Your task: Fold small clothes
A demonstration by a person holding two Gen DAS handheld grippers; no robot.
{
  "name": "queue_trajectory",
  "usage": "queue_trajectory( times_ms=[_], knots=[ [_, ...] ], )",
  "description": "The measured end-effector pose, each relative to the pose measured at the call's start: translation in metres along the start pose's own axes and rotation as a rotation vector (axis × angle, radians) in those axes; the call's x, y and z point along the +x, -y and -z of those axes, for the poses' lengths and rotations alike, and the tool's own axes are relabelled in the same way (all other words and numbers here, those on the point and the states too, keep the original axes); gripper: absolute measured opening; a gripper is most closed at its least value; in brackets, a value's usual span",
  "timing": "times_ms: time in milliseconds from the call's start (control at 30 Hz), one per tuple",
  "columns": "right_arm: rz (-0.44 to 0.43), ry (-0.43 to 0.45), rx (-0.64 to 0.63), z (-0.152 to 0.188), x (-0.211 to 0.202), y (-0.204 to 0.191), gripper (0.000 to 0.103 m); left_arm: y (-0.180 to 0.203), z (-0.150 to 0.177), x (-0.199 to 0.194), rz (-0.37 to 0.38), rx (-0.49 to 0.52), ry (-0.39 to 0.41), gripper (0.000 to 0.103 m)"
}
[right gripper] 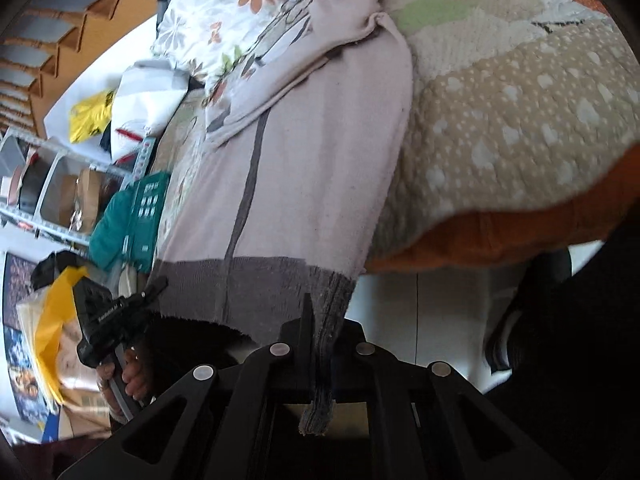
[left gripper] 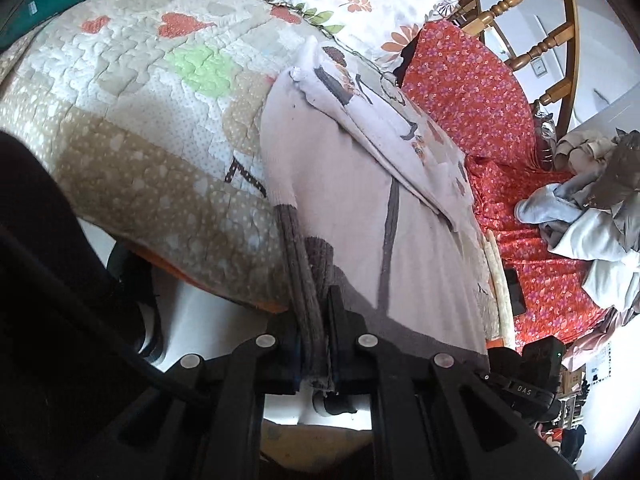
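With both jaws clamped on the grey hem corners, left gripper [left gripper: 316, 344] and right gripper [right gripper: 320, 360] hold the sweater [left gripper: 360, 208] on the quilt [left gripper: 140, 140]; next, probably carry hem toward 12 o'clock.

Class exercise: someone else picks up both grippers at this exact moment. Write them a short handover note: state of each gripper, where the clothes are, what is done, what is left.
Left gripper: jaws shut on the grey hem of the pale sweater, at its left corner.
Right gripper: jaws shut on the same hem at the right corner.
The sweater lies on the quilt, hem lifted off the bed's near edge; a sleeve is already folded across the body.
Unfolded clothes sit in a pile on the red cloth.
Left: probably carry the hem toward the collar, then fold the pile.
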State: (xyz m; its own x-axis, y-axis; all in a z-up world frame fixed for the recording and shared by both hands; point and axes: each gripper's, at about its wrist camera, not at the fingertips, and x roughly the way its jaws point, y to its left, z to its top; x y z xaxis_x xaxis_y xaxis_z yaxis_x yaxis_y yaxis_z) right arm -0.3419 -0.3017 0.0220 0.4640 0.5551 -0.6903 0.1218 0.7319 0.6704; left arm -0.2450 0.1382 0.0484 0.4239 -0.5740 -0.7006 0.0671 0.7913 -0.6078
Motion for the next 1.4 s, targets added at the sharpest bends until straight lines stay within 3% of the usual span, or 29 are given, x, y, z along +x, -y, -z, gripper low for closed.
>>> queue_trajectory(
  times_ms=[133,267,433,633,1000,1100,1167,1233,1300,1400],
  knots=[
    [-0.015,-0.004,-0.015,-0.010,0.005,-0.004,0.005,0.000,-0.012,0.010,-0.002,-0.024,-0.006,0.009],
    [-0.028,0.050,-0.054,-0.042,-0.003,-0.018,0.005,0.006,-0.054,0.017,-0.004,-0.017,0.020,0.009],
    [-0.020,0.178,-0.107,-0.119,-0.009,-0.044,0.005,0.023,-0.130,0.043,0.000,-0.013,0.066,0.009],
    [-0.012,0.276,-0.079,-0.204,0.001,-0.049,0.005,0.050,-0.215,0.097,-0.021,0.006,0.098,0.009],
    [0.083,0.216,0.002,-0.306,0.066,-0.006,0.005,0.049,-0.287,0.194,-0.088,-0.016,0.011,0.011],
    [0.064,0.219,0.013,-0.331,0.077,0.005,0.006,0.041,-0.307,0.204,-0.108,-0.056,0.053,0.015],
    [0.046,0.262,0.041,-0.348,0.081,0.018,0.007,0.034,-0.315,0.202,-0.101,-0.100,0.091,0.026],
    [0.043,0.274,0.060,-0.357,0.083,0.024,0.015,0.027,-0.321,0.197,-0.073,-0.162,0.108,0.048],
    [0.099,0.295,0.029,-0.360,0.082,0.019,0.047,0.027,-0.323,0.194,-0.066,-0.175,0.113,0.050],
    [0.171,0.318,-0.051,-0.360,0.076,0.007,0.052,0.031,-0.322,0.191,-0.092,-0.149,0.107,0.052]
  ],
)
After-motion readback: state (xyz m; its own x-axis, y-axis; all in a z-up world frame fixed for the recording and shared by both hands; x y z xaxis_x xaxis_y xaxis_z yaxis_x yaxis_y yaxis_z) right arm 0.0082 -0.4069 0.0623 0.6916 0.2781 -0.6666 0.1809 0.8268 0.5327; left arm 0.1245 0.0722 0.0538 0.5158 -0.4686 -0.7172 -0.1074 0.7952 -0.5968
